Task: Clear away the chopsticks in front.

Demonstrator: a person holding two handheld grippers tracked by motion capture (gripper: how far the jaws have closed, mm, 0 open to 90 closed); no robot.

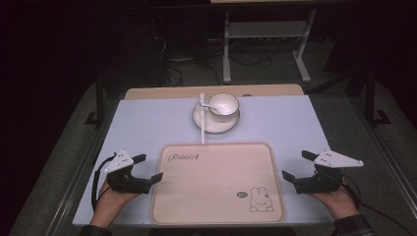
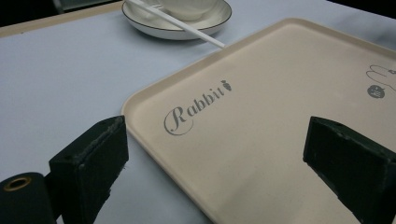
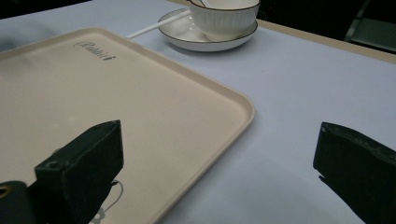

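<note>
A beige tray point(image 1: 216, 206) with a rabbit drawing and the word Rabbit lies at the table's near middle. Its left rim point(image 2: 140, 100) runs between my left gripper's jaws, its right corner point(image 3: 243, 105) between my right gripper's. My left gripper point(image 1: 147, 169) stands open just left of the tray, held by a hand. At the tray's right edge my right gripper point(image 1: 296, 166) is open too, with nothing held. Behind the tray a white bowl point(image 1: 223, 104) sits on a saucer point(image 1: 206, 123), and a long white stick point(image 1: 202, 120) leans from the saucer toward the tray.
The table point(image 1: 147, 123) has a pale blue cover with a wooden strip along its far edge. Beyond it, on the dark floor, stand a white metal frame point(image 1: 265, 34) and some cables. Bare cover lies on both sides of the saucer.
</note>
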